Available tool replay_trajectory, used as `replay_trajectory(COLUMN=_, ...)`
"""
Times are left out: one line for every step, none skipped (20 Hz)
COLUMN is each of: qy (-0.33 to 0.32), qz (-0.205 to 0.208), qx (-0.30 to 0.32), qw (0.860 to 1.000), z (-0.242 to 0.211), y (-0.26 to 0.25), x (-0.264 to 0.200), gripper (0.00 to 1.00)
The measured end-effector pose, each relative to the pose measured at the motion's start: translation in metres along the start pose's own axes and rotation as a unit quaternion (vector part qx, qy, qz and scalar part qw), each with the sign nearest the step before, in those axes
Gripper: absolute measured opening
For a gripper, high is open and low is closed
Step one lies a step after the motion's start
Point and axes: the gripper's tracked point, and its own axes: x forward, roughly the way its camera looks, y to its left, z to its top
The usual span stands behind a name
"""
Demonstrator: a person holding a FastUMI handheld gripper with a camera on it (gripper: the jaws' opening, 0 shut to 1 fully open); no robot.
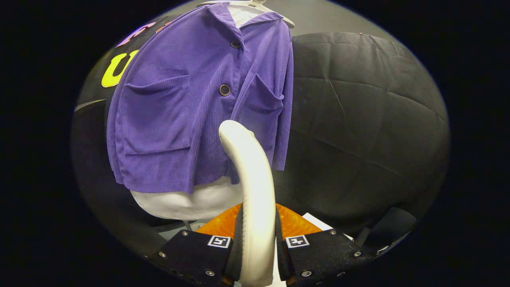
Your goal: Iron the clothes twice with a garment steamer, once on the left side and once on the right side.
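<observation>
Gripper view: fingers clamped tight both sides of white steamer handle, nozzle raised toward purple jacket hanging just ahead on hanger; hung so steam reaches front panels.

A purple corduroy shirt, buttoned and with two chest pockets, is hung on a hanger. A white garment steamer is held upright, its curved head set against the shirt's lower front.
</observation>
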Motion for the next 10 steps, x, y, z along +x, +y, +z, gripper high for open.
replay_trajectory(qy=-0.001, qz=-0.001, qx=-0.003, qw=1.0, z=0.001, y=0.0, x=-0.009, gripper=0.36)
replay_trajectory(qy=-0.004, qz=-0.002, qx=-0.003, qw=1.0, z=0.004, y=0.0, x=-0.02, gripper=0.36)
replay_trajectory(qy=-0.01, qz=0.0, qx=-0.002, qw=1.0, z=0.007, y=-0.002, x=-0.033, gripper=0.36)
replay_trajectory(qy=-0.018, qz=0.002, qx=0.001, qw=1.0, z=0.011, y=-0.003, x=-0.047, gripper=0.36)
replay_trajectory(qy=-0.027, qz=0.004, qx=0.003, qw=1.0, z=0.016, y=-0.006, x=-0.061, gripper=0.36)
replay_trajectory(qy=-0.038, qz=0.008, qx=0.004, qw=0.999, z=0.021, y=-0.008, x=-0.076, gripper=0.36)
replay_trajectory(qy=-0.049, qz=0.013, qx=0.002, qw=0.999, z=0.025, y=-0.01, x=-0.091, gripper=0.36)
replay_trajectory(qy=-0.059, qz=0.019, qx=-0.001, qw=0.998, z=0.03, y=-0.011, x=-0.106, gripper=0.36)
replay_trajectory(qy=-0.069, qz=0.022, qx=-0.004, qw=0.997, z=0.034, y=-0.013, x=-0.12, gripper=0.36)
replay_trajectory(qy=-0.079, qz=0.025, qx=-0.006, qw=0.996, z=0.04, y=-0.014, x=-0.136, gripper=0.36)
